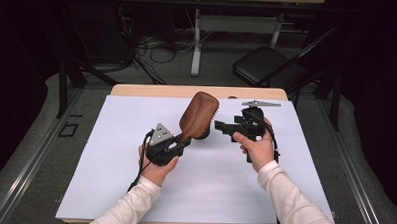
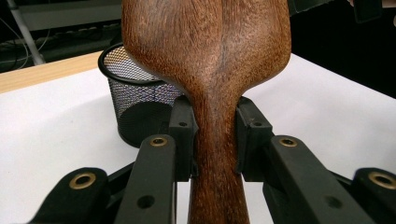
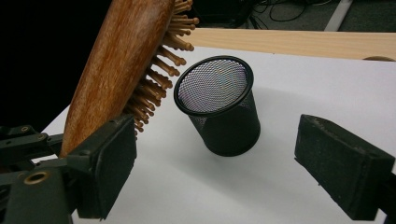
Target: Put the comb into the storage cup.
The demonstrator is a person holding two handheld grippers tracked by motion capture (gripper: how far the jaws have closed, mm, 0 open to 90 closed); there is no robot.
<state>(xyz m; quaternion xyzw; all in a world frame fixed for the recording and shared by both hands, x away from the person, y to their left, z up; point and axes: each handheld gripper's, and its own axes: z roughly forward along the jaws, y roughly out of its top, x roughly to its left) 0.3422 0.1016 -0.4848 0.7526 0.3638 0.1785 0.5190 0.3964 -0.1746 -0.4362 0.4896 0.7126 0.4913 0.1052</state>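
So your left gripper (image 2: 215, 140) is clamped on the neck of the brown wooden paddle hairbrush (image 1: 198, 115), holding it up off the white table mat (image 1: 109, 164) with its peg bristles facing your right gripper (image 3: 215, 163). That one's spread open with nothing in it. The black mesh cup (image 3: 219, 107) stands on the mat just beside the brush head.

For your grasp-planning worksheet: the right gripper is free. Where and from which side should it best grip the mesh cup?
Probably the mesh cup by its rim, from above: it stands upright and open-topped on the table, so one jaw can go inside, one outside. The right gripper is open beside it.
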